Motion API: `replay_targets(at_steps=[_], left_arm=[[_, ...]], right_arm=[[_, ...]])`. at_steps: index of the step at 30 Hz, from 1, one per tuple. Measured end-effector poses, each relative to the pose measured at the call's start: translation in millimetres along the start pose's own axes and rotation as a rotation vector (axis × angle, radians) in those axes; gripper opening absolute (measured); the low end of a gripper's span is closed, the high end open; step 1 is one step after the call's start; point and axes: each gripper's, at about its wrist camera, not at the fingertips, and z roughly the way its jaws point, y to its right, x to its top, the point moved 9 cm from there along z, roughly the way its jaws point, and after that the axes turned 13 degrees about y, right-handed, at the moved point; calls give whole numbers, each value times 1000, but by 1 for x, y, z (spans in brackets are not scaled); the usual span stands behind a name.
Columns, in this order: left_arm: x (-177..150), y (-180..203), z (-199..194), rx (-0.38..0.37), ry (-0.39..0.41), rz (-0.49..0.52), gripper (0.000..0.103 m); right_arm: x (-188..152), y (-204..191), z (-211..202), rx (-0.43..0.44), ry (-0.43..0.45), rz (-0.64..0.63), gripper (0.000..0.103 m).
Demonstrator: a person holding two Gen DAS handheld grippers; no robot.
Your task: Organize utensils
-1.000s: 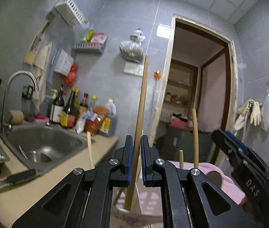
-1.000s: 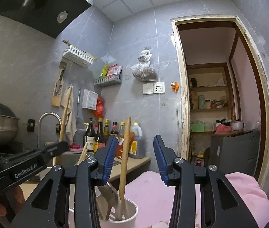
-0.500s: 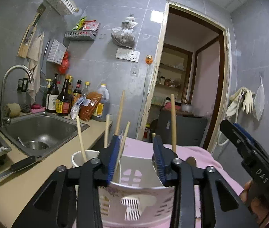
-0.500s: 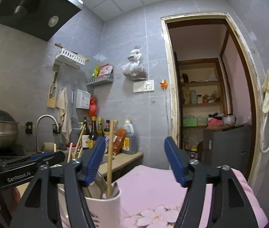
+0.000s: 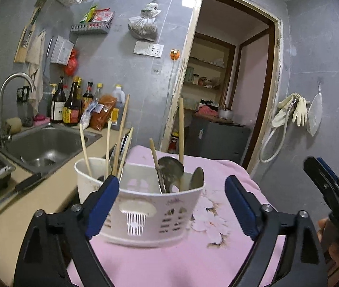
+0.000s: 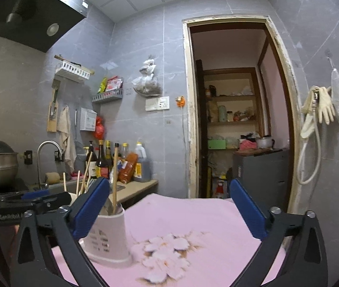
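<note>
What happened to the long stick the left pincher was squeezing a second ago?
The left gripper let go of the stick, opened wide and backed away; the stick now stands in the white holder with the spoons. The right gripper was open all along and also pulled back a little. The holder, cup and pink cloth stayed put.

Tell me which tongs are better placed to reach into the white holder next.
Left. The left tongs are open, straddling the white holder; the right tongs have it off beside one finger.
</note>
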Motion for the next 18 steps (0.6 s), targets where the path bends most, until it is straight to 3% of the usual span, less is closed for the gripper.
replay_targets(at_steps=[7,18], left_arm=[[-8,11,-20,5,-23,23,100],[-24,27,-54,-9,-22,83,101]], right_arm=[[2,20,-34,-59,-53,7,103],[-4,31,-73,-131,-94,-29,103]])
